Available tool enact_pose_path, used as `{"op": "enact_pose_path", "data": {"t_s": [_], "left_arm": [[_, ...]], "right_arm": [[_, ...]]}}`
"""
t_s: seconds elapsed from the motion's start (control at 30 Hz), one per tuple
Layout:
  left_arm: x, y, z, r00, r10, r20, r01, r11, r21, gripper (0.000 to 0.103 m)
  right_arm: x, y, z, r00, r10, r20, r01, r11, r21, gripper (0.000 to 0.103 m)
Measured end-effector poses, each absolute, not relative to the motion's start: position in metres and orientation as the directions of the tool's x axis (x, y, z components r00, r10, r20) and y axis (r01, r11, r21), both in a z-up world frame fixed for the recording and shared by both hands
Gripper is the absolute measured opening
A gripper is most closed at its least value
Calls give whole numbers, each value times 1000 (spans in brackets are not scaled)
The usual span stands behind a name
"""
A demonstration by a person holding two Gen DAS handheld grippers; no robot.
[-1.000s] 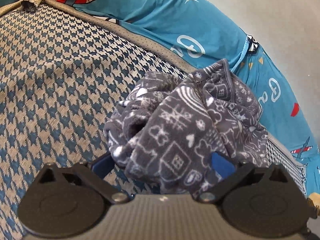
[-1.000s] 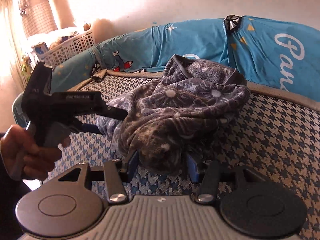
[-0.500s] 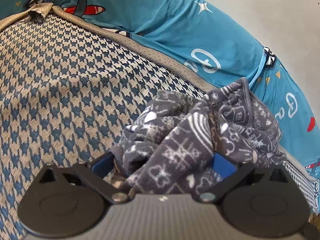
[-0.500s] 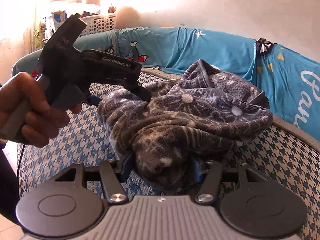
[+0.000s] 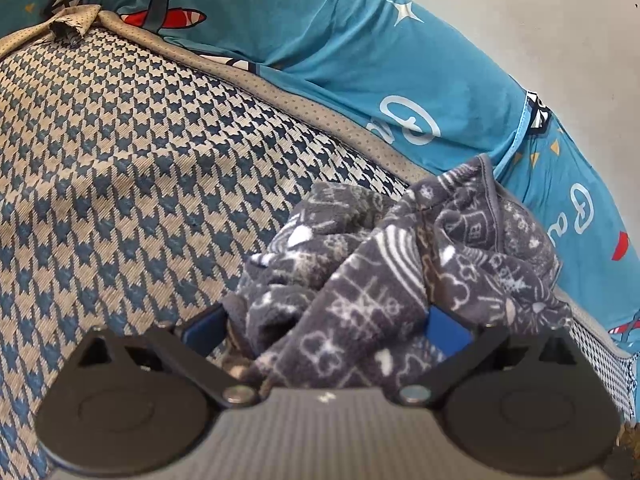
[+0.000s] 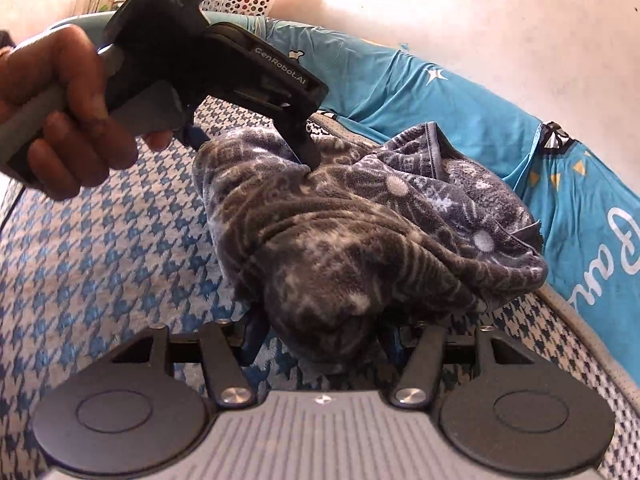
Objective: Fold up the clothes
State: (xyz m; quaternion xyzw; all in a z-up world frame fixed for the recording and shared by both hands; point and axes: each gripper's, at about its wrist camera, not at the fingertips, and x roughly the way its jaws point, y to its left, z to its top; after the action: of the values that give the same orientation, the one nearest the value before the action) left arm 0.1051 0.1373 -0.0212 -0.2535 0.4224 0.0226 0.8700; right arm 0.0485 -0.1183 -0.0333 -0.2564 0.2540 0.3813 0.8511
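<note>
Tilting both tools downward, your left gripper (image 5: pixel 326 322) and right gripper (image 6: pixel 322 332) each stand half-open, clamped on the bunched grey fleece garment (image 6: pixel 360 232) over the houndstooth cushion (image 5: pixel 120 184).

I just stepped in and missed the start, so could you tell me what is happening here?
A person holds a gripper in each hand, and both the left gripper and right gripper are clamped on one bunched grey patterned fleece garment. It sits crumpled on the houndstooth mat, not yet spread or folded.

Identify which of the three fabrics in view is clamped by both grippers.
The bunched grey fleece garment. The houndstooth mattress cover lies flat beneath; the blue printed sheet lies behind, ungripped.
</note>
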Motion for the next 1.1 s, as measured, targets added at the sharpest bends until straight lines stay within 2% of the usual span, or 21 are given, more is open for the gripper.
{"op": "enact_pose_path", "data": {"t_s": [0.17,0.37,0.6,0.77,0.9,1.1], "left_arm": [[108,142,-21,643,-177,-745,-256,868,-426,103],[106,143,-21,649,-158,-744,-252,879,-406,103],[95,152,-15,648,-139,-749,-235,899,-370,103],[77,164,-9,642,-171,-747,-218,894,-392,103],[56,161,-2,646,-176,-743,-168,916,-363,103],[32,161,7,650,-187,-736,-125,930,-347,103]], "right_arm": [[51,-120,-28,558,536,-633,-774,612,-164,36],[31,-115,-19,562,546,-621,-779,602,-176,28],[-22,-97,-2,517,597,-613,-827,534,-176,26],[-78,-83,1,469,644,-604,-857,498,-135,24],[-113,-71,-3,446,669,-594,-866,490,-98,24],[-130,-64,-5,434,626,-648,-871,476,-123,30]]}}
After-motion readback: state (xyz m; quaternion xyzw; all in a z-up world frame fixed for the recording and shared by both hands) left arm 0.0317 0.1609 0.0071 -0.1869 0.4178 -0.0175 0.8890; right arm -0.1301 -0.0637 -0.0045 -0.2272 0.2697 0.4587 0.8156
